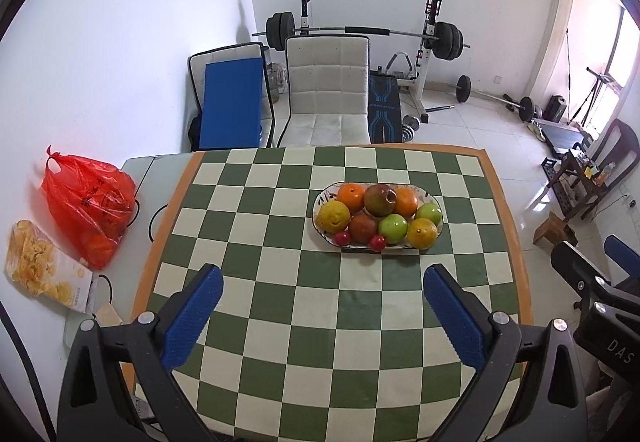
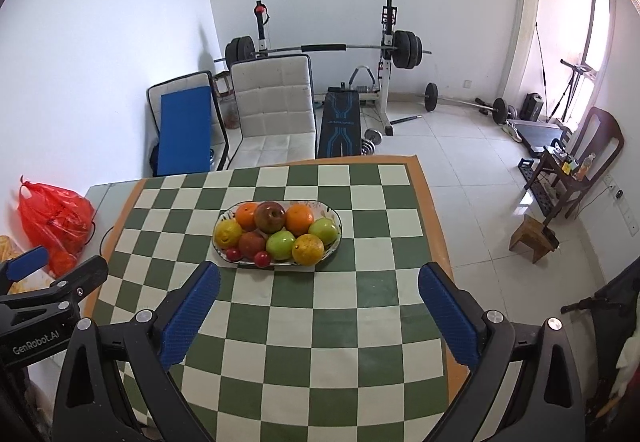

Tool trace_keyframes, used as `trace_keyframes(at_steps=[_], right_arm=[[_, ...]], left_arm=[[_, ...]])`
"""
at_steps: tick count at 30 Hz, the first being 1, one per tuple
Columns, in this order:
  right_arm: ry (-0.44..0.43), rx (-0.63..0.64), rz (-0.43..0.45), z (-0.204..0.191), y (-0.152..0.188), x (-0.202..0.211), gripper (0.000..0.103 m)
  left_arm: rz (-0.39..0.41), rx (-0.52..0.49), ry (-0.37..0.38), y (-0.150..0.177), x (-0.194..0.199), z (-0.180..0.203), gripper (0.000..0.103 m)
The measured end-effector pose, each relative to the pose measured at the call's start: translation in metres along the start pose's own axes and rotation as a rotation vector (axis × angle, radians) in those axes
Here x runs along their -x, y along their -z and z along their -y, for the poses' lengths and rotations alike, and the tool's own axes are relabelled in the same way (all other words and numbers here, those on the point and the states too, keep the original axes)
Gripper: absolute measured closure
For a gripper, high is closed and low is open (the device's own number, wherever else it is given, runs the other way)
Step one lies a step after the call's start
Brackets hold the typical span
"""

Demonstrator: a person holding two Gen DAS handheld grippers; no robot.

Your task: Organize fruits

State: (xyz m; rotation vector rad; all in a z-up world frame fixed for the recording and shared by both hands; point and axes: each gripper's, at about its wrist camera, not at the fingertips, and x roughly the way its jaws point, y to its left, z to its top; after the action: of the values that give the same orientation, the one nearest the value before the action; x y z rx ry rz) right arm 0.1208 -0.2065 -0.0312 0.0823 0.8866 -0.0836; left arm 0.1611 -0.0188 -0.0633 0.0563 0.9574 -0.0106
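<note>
An oval patterned plate [image 1: 437,202] [image 2: 337,218] sits on the green-and-white checkered cloth, piled with fruit. On it lie oranges [image 1: 350,196] [image 2: 299,218], a red-green apple [image 1: 379,199] [image 2: 270,217], green apples [image 1: 392,228] [image 2: 281,245], a yellow lemon [image 1: 332,216] [image 2: 227,233] and small red cherry-like fruits [image 1: 377,242] [image 2: 262,258]. My left gripper [image 1: 322,282] hovers open above the near cloth, short of the plate, nothing between its blue pads. My right gripper [image 2: 319,280] is likewise open and empty, just in front of the plate.
A red plastic bag [image 1: 90,201] [image 2: 54,219] holding orange fruit and a snack packet [image 1: 44,266] lie on the bare table strip at left. A white chair [image 1: 326,93] [image 2: 272,109] stands behind the table. Gym equipment lines the far wall.
</note>
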Motion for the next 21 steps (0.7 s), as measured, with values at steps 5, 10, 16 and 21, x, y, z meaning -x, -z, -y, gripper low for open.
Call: trace_keyframes(at_steps=[5,10,16,21], right_arm=[[0.013,0.002,-0.033,0.006,-0.005,-0.035,0.002],[0.018,0.005,-0.069,0.012,-0.007,-0.059,0.002],[0.008,0.001,-0.072,0.017,-0.01,-0.066,0.002],[0.007,0.009,-0.062,0.018,-0.014,-0.063,0.001]], left_arm=[[-0.042,-0.019,-0.017,-0.009,-0.03,0.009,0.0],[-0.064,-0.029,-0.027,-0.012,-0.046,0.015,0.0],[-0.081,-0.023,-0.022,-0.014,-0.055,0.016,0.0],[-0.077,-0.02,-0.022,-0.015,-0.055,0.017,0.0]])
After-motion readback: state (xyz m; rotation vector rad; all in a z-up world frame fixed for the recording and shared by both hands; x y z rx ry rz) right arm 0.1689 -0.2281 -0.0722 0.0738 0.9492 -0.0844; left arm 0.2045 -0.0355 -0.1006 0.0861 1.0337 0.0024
